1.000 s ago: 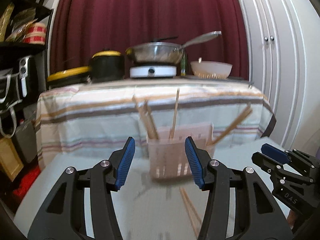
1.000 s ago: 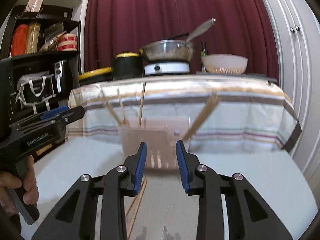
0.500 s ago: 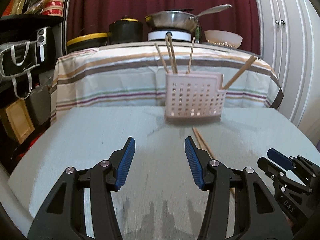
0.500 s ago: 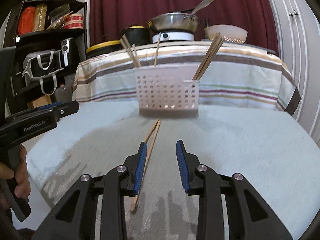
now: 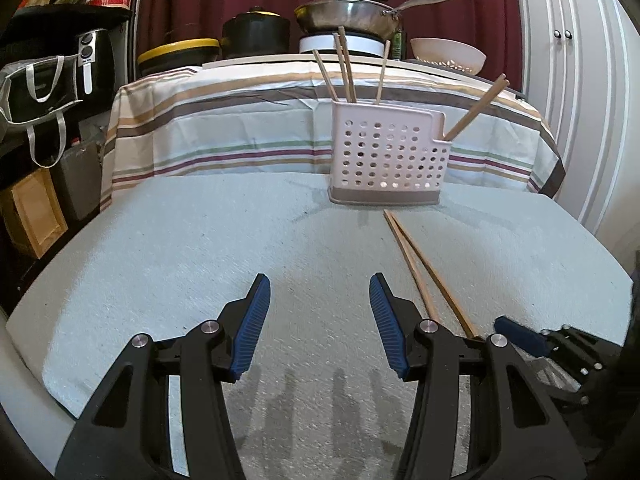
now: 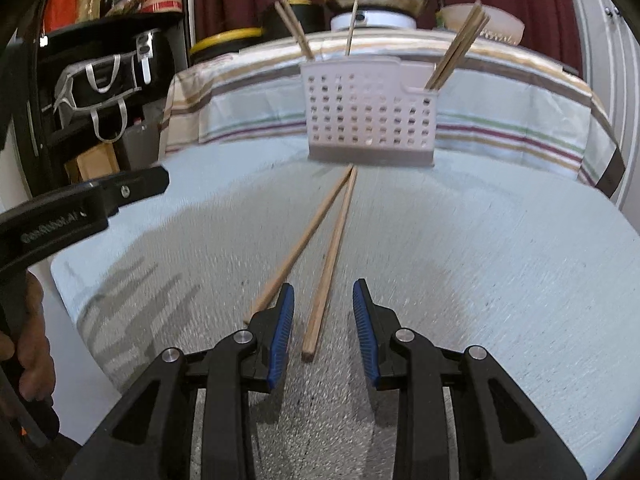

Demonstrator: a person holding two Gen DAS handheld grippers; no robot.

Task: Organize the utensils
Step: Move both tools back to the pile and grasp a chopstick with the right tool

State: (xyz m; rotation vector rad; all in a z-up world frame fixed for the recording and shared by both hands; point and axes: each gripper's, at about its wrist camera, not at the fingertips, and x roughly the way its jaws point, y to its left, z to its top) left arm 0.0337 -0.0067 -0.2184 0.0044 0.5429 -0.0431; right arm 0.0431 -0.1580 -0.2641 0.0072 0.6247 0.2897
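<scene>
A white perforated utensil holder [image 5: 386, 160] [image 6: 370, 116] stands at the far side of the pale blue mat, with several wooden chopsticks upright in it. Two loose chopsticks [image 6: 328, 256] [image 5: 420, 264] lie on the mat in front of it, pointing toward me. My right gripper [image 6: 323, 312] is open, its fingers on either side of the near end of the right-hand chopstick, not touching it. My left gripper [image 5: 320, 308] is open and empty over bare mat, left of the chopsticks. The right gripper also shows in the left wrist view [image 5: 536, 340].
A table with a striped cloth [image 5: 240, 120] stands behind the mat, carrying a pan [image 5: 348, 20], a black pot [image 5: 256, 36] and a bowl [image 5: 448, 54]. Dark shelves with bags [image 5: 40, 80] stand at the left. White cabinet doors [image 5: 568, 60] are at the right.
Both grippers have pulled back and lowered from the holder. The right gripper now straddles the near end of one loose chopstick. Both stayed open.
</scene>
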